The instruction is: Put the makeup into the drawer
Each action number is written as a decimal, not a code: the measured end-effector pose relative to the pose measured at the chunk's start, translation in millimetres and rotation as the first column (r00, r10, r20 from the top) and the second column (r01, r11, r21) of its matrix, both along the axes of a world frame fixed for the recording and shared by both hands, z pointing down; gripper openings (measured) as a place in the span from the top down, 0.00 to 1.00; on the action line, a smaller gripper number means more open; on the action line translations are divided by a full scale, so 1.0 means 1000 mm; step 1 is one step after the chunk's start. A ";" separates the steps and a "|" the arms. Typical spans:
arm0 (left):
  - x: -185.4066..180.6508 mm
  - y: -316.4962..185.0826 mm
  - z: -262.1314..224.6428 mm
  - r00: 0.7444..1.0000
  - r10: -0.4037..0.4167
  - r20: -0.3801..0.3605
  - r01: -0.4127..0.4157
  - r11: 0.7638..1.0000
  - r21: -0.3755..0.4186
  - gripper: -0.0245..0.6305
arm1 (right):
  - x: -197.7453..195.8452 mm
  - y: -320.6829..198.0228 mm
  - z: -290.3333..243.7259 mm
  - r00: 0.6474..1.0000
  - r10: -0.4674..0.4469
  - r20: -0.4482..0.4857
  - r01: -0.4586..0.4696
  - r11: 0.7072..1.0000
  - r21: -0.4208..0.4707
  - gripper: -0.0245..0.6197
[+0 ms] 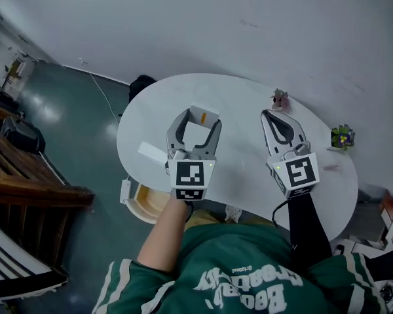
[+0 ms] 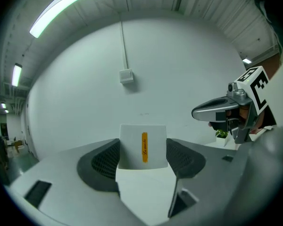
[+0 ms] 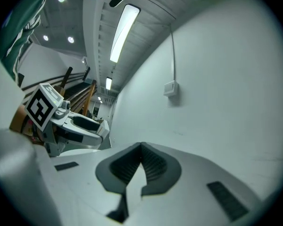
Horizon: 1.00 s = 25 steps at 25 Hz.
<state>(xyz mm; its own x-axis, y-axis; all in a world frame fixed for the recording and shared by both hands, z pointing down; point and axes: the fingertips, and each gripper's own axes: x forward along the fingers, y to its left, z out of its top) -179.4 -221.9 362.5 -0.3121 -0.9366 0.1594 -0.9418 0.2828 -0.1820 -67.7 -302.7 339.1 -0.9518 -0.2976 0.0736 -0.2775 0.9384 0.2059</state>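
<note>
My left gripper (image 1: 196,119) is shut on a small white makeup box (image 1: 205,114) with an orange stripe, held up above the white round table (image 1: 242,90). In the left gripper view the box (image 2: 143,146) stands upright between the two dark pads (image 2: 104,161), pinched by its sides. The right gripper (image 1: 266,114) hovers to the right of it, shut with nothing between its pads (image 3: 153,166). An open drawer (image 1: 148,203) with a pale wooden inside sticks out under the table's near left edge.
A second white box (image 1: 152,153) lies on the table left of my left gripper. Two small potted plants (image 1: 280,99) (image 1: 342,137) stand along the far right rim by the white wall. A dark wooden bench (image 1: 26,175) stands on the floor at the left.
</note>
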 end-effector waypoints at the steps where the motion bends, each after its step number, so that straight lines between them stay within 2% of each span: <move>1: -0.008 0.009 0.000 1.000 -0.019 0.000 0.019 1.000 0.000 0.49 | -0.010 0.007 -0.002 1.000 -0.022 0.012 0.022 1.000 0.002 0.96; 6: -0.052 0.067 -0.003 0.992 -0.127 0.007 0.128 0.992 -0.007 0.49 | -0.065 0.053 -0.007 0.991 -0.133 0.026 0.133 0.991 -0.002 0.95; 10: -0.086 0.121 -0.006 0.974 -0.226 0.010 0.226 0.974 -0.012 0.49 | -0.108 0.098 -0.006 0.971 -0.236 0.021 0.236 0.972 -0.002 0.96; 14: -0.112 0.173 -0.007 0.952 -0.306 0.010 0.306 0.952 -0.024 0.49 | -0.144 0.142 -0.008 0.955 -0.297 0.005 0.297 0.954 -0.024 0.96; 25: -0.154 0.304 0.003 0.904 -0.427 0.028 0.428 0.900 -0.081 0.49 | -0.215 0.264 -0.001 0.891 -0.453 0.010 0.453 0.890 -0.054 0.96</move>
<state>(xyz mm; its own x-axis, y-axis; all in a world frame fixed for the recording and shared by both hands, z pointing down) -332.9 81.7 365.8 -0.6813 -0.6962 0.2260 -0.7318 0.6412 -0.2309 -283.1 -38.4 338.5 -0.9821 0.1706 0.0797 0.1812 0.9716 0.1525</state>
